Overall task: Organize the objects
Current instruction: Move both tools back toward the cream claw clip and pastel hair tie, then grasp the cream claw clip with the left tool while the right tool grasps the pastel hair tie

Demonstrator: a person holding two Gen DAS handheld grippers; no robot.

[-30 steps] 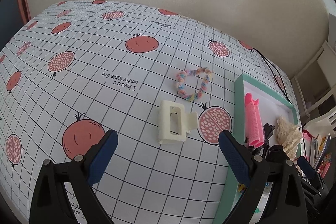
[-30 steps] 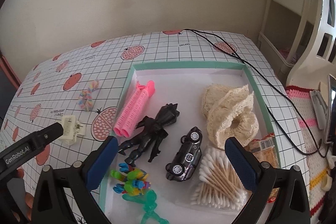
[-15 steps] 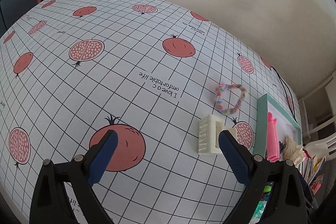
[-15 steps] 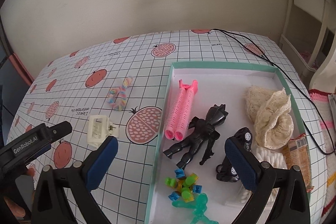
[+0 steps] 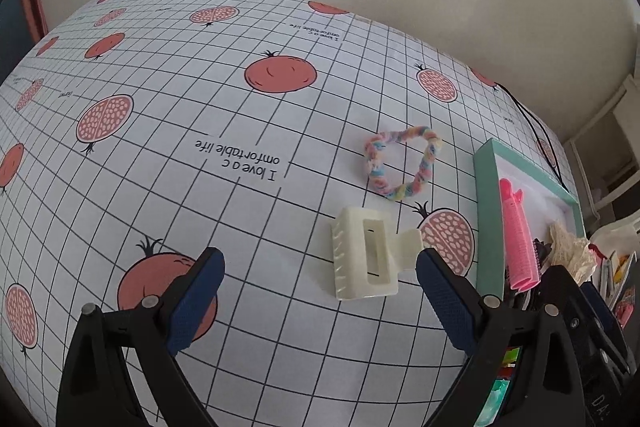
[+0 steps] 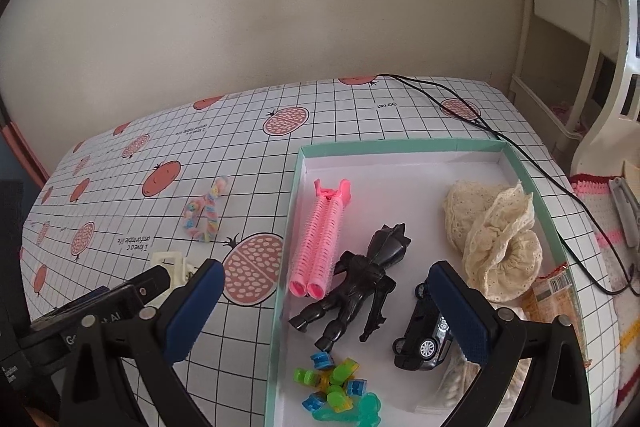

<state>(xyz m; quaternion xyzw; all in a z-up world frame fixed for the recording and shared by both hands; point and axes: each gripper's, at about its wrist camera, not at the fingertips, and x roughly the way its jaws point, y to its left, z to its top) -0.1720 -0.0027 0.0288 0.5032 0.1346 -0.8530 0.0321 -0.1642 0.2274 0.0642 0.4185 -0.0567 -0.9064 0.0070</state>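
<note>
A cream hair claw clip [image 5: 366, 254] lies on the pomegranate tablecloth, just ahead of my open left gripper [image 5: 320, 301] and nearer its right finger. Beyond the clip rests a pastel braided hair tie [image 5: 400, 163]. The mint-rimmed tray [image 6: 400, 147] holds pink hair rollers [image 6: 320, 239], a black figure [image 6: 356, 279], a dark toy car [image 6: 424, 327], cream lace cloth [image 6: 496, 239] and small colourful toys [image 6: 332, 383]. Over the tray's near half hovers my right gripper [image 6: 326, 309], open and empty. In the right wrist view the left gripper's body partly hides the clip [image 6: 170, 261].
A black cable [image 6: 500, 139] runs over the table's far right corner and past the tray. A cotton-swab packet [image 6: 456, 383] and a snack wrapper [image 6: 548, 295] lie in the tray's near right. White furniture [image 6: 560, 67] stands at the right, a wall behind.
The left gripper has swung back towards the claw clip, which now sits closer and more central between its fingers. The right gripper shifted slightly over the tray. Both stayed open.
</note>
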